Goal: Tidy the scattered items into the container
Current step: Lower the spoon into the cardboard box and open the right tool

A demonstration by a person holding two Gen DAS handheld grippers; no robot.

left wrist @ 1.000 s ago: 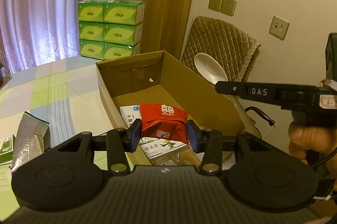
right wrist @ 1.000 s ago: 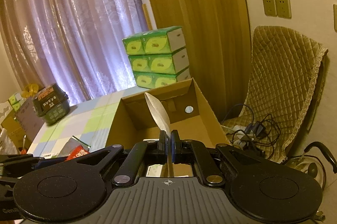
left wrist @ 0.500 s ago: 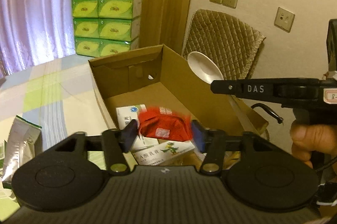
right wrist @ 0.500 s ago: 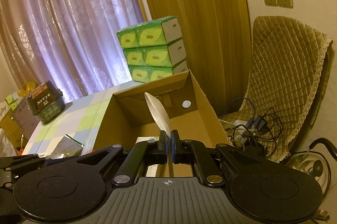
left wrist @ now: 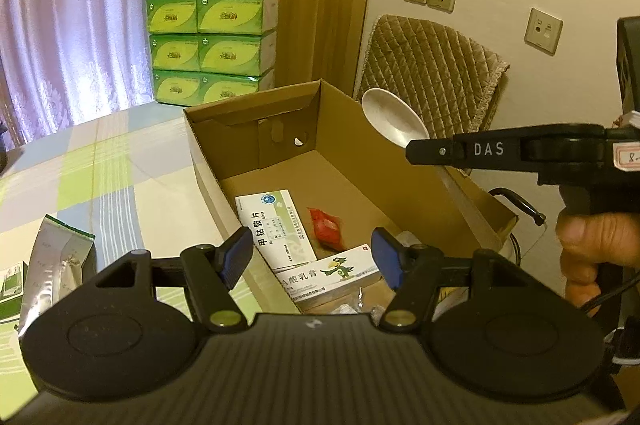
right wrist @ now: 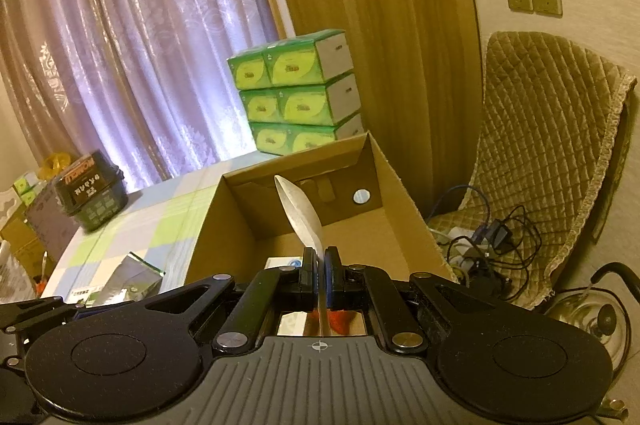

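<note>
An open cardboard box (left wrist: 348,141) (right wrist: 400,193) stands on the checked tablecloth. Inside lie a red packet (left wrist: 329,234), a white medicine box (left wrist: 276,225) and a carton with a green bird (left wrist: 332,277). My left gripper (left wrist: 314,257) hangs open above the box's near end, nothing between its blue pads. My right gripper (right wrist: 320,261) is shut on the handle of a white spoon (right wrist: 301,217) (left wrist: 392,119), held over the box's right side. A silver foil pouch (left wrist: 60,261) (right wrist: 128,275) lies on the cloth left of the box.
Green tissue boxes (left wrist: 212,45) are stacked behind the table. A quilted chair (left wrist: 432,65) stands right of the box, with cables (right wrist: 488,237) on its seat. A dark basket (right wrist: 90,193) sits far left. A hand (left wrist: 592,253) holds the right gripper.
My left gripper has opened and let go of the red packet, which has dropped to the box floor. The right gripper still holds the spoon above the box.
</note>
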